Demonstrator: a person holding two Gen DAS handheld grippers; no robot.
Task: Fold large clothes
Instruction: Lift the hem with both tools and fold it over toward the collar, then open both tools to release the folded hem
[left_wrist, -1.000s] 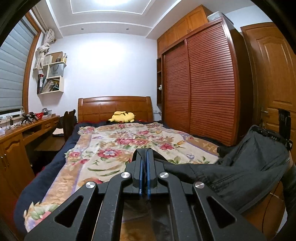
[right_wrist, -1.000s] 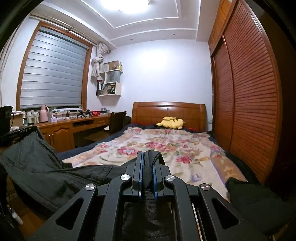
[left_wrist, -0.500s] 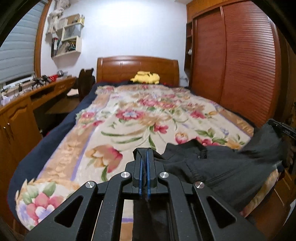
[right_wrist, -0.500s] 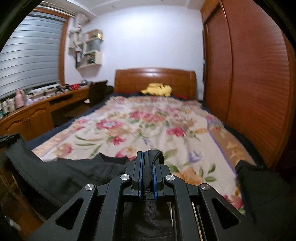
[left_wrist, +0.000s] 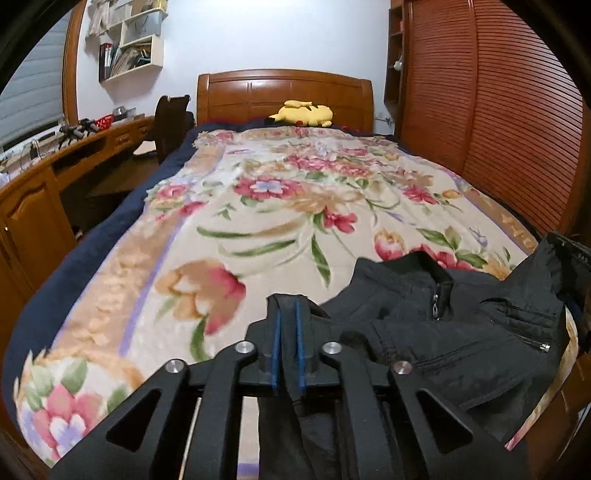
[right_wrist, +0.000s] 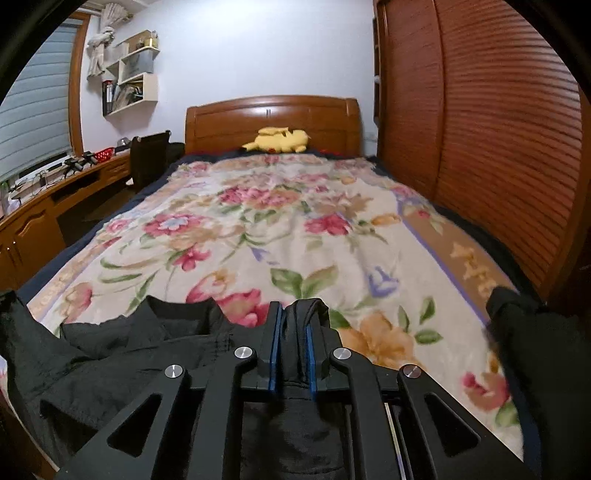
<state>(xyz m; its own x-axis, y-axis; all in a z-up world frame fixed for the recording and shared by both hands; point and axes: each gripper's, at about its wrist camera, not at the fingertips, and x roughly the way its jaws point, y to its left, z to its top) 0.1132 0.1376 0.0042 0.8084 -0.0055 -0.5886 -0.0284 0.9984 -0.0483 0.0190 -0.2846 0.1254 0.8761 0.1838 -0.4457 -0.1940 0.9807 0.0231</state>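
A black zip-up jacket (left_wrist: 461, 325) lies spread across the foot of the bed, on the floral blanket (left_wrist: 277, 206). My left gripper (left_wrist: 287, 302) has a fold of the jacket between its blue pads, and its jaws are opening slightly. In the right wrist view the jacket (right_wrist: 110, 354) stretches off to the left. My right gripper (right_wrist: 293, 308) is shut on another thick fold of it, low over the blanket (right_wrist: 277, 229). A loose black sleeve (right_wrist: 517, 325) hangs at the bed's right edge. The right gripper's body (left_wrist: 569, 254) shows at the left wrist view's right edge.
A yellow plush toy (left_wrist: 303, 114) rests against the wooden headboard (left_wrist: 284, 92). A slatted wooden wardrobe (left_wrist: 498, 110) runs along the bed's right side. To the left stand a long wooden desk (left_wrist: 37, 184) and a dark chair (left_wrist: 170, 125). Wall shelves (left_wrist: 129, 55) hang above.
Both grippers came forward and down over the bed, laying the raised jacket onto the blanket. The gap between the left pads has widened a little.
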